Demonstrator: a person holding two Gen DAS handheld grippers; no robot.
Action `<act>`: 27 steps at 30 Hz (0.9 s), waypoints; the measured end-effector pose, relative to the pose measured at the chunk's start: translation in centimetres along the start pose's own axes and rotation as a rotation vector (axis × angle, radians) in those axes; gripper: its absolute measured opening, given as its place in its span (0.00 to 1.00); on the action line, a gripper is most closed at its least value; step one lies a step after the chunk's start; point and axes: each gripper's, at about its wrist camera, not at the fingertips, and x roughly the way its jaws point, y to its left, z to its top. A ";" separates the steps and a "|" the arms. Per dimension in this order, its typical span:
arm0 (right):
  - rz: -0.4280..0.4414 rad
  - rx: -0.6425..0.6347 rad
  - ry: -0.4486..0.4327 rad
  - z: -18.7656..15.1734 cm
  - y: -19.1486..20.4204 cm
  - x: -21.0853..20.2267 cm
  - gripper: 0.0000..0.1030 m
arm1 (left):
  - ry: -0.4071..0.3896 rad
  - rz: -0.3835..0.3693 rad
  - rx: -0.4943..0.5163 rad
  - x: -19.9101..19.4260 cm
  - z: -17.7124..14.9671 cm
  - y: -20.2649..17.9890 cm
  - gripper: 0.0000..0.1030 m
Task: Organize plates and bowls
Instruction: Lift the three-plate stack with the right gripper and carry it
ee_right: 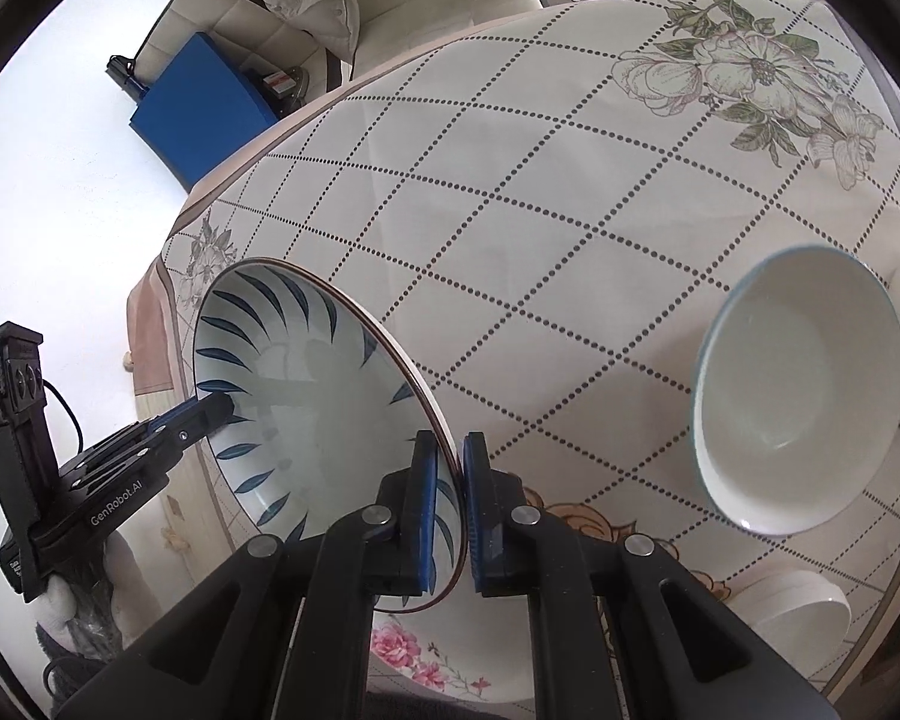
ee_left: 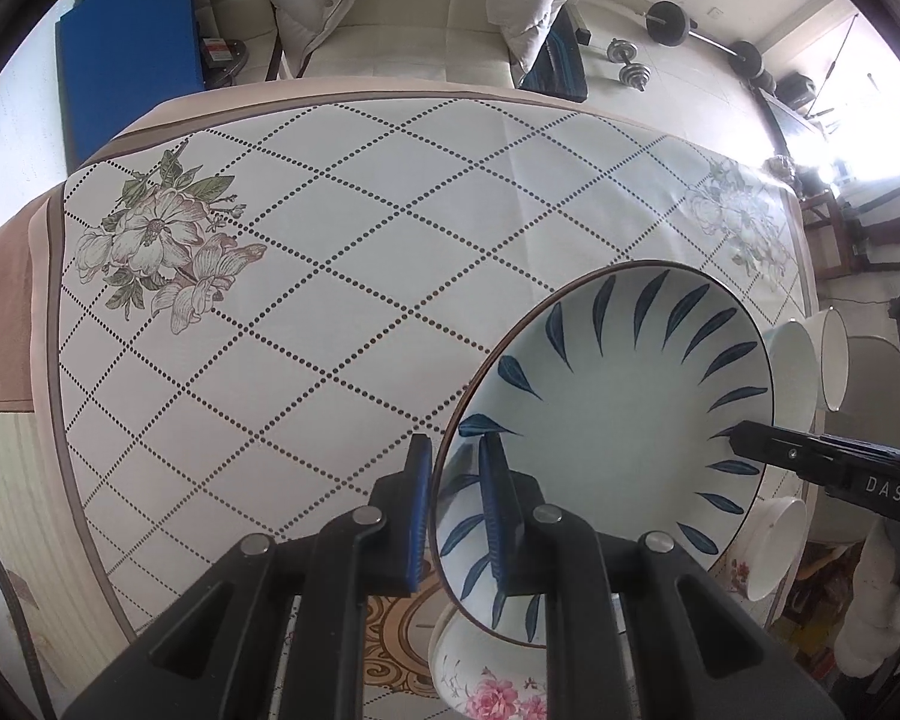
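A white plate with blue leaf strokes [ee_left: 618,432] hangs tilted above the table, held by its rim from two sides. My left gripper [ee_left: 456,480] is shut on the near-left rim, one blue pad inside and one outside. In the left wrist view my right gripper [ee_left: 744,441] grips the opposite rim. The right wrist view shows the same plate [ee_right: 306,396] with my right gripper [ee_right: 450,480] shut on its edge and the left gripper [ee_right: 210,408] clamped across from it. Below the plate lies a pink-flowered dish [ee_right: 414,654], partly hidden.
A white bowl with a blue rim [ee_right: 798,390] stands on the patterned tablecloth [ee_right: 570,210] to the right. Another white bowl [ee_right: 792,606] sits near the front edge. Stacked white bowls [ee_left: 798,372] and a flowered bowl [ee_left: 774,546] are at the table's right side. A sofa stands behind.
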 end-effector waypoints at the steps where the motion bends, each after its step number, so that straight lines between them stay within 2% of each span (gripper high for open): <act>1: 0.002 0.004 0.002 -0.9 -0.3 -0.2 0.10 | -0.001 0.001 0.010 -0.2 -0.8 -0.2 0.13; 7: 0.001 0.026 0.022 -6.7 -2.4 0.0 0.10 | 0.038 0.005 0.036 0.9 -4.6 -1.8 0.13; 15: -0.018 0.058 0.071 -12.9 -4.7 2.7 0.10 | 0.122 0.029 0.066 4.2 -9.9 -2.2 0.13; 20: -0.037 0.064 0.092 -15.2 -5.5 4.3 0.10 | 0.146 0.053 0.070 5.4 -11.3 -2.3 0.13; 27: -0.055 0.061 0.096 -16.1 -6.1 5.0 0.11 | 0.146 0.074 0.068 6.2 -11.6 -2.8 0.13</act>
